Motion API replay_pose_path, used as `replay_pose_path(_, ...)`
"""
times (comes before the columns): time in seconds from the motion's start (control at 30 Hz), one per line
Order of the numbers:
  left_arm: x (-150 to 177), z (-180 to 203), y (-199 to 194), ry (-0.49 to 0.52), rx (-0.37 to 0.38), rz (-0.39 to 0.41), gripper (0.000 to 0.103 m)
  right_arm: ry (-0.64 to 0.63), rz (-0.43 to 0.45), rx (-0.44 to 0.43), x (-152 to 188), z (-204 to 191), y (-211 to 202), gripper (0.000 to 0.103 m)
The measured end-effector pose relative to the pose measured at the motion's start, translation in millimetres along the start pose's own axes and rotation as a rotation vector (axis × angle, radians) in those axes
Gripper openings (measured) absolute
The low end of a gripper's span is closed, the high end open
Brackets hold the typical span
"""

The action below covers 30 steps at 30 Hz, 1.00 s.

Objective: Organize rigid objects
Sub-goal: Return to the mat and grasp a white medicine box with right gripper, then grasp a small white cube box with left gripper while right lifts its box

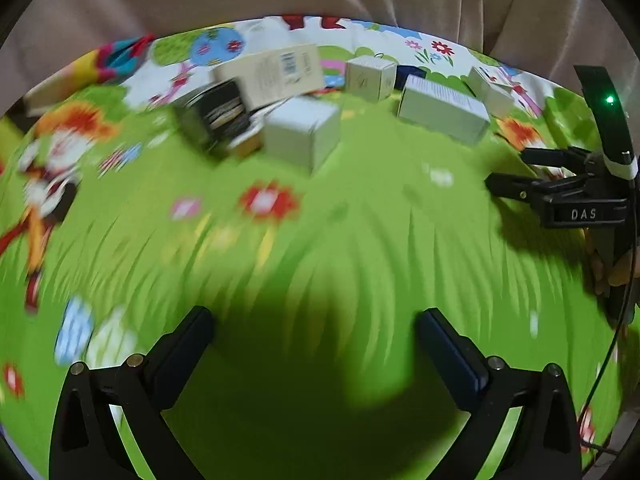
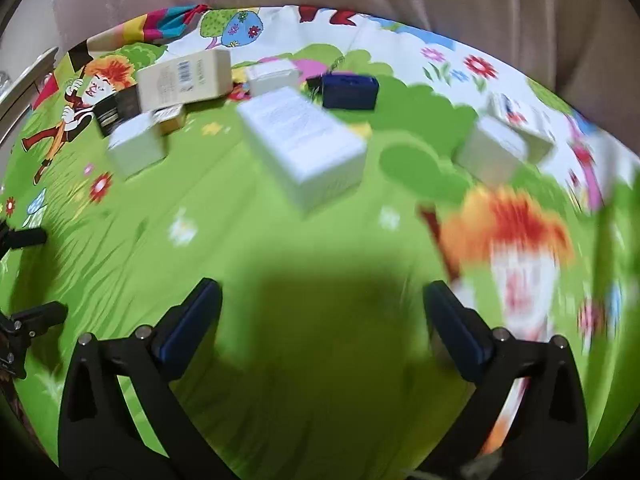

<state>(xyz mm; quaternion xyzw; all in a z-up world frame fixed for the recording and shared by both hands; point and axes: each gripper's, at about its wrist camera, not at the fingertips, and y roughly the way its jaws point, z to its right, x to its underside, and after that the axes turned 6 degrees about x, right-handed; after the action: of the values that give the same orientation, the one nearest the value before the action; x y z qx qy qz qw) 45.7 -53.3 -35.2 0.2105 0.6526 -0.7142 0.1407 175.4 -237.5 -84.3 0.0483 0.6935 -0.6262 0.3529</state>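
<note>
Here, seemingly cardboard boxes (image 2: 304,144) dot printed cloth (image 2: 240,240).

Both wrist views tilt down over the green cloth (image 1: 360,200), seemingly sharing the far boxes (image 2: 304,148)

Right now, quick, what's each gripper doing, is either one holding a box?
Left gripper: open, nothing between the jaws, only green cloth below.
Right gripper: open, empty too; the boxes lie farther off.
</note>
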Motion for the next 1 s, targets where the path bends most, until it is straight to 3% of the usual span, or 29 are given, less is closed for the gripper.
replay_pose_path(0.23, -78.2, -7.5, 49.3, -0.013, -0.005, 0.01, 0.103, -0.046, 0.005, -0.045, -47.6, 16.6, 42.6, 0.103)
replay_pose_path(0.37, -95.6, -13.5, 60.0, 0.014, 0.011, 0.058, 0.103, -0.073, 0.008, -0.06, -61.6, 14.3, 55.3, 0.103)
replay_pose_path(0.4, -97.6, -11.7, 62.8, 0.014, 0.012, 0.06, 0.099, -0.084, 0.02, -0.072, -61.7, 12.0, 53.8, 0.088)
replay_pose_path(0.47, -90.9, -7.9, 51.7, 0.048, 0.035, 0.094, 0.054, -0.111, 0.069, -0.111, -62.6, 6.1, 46.2, 0.045)
replay_pose_path(0.5, -80.4, -3.7, 41.4, 0.062, 0.053, 0.09, 0.042, -0.104, 0.053, -0.114, -58.3, 1.7, 41.2, 0.045)
replay_pose_path(0.6, -41.3, -2.6, 16.1, 0.035, 0.1, 0.103, 0.042, -0.156, 0.082, -0.099, -23.5, -28.4, 12.5, 0.045)
replay_pose_path(0.8, 48.2, -3.7, -33.2, 0.015, 0.074, 0.153, 0.042, -0.075, 0.074, -0.022, 60.8, -70.0, -57.6, 0.045)
replay_pose_path(0.9, 71.1, -2.7, -48.7, 0.029, 0.071, 0.154, 0.042, -0.029, 0.073, 0.007, 97.8, -85.6, -86.8, 0.045)
replay_pose_path(1.0, 84.1, -2.8, -78.9, 0.027, 0.068, 0.22, 0.042, -0.017, 0.112, 0.043, 114.7, -100.2, -113.8, 0.045)
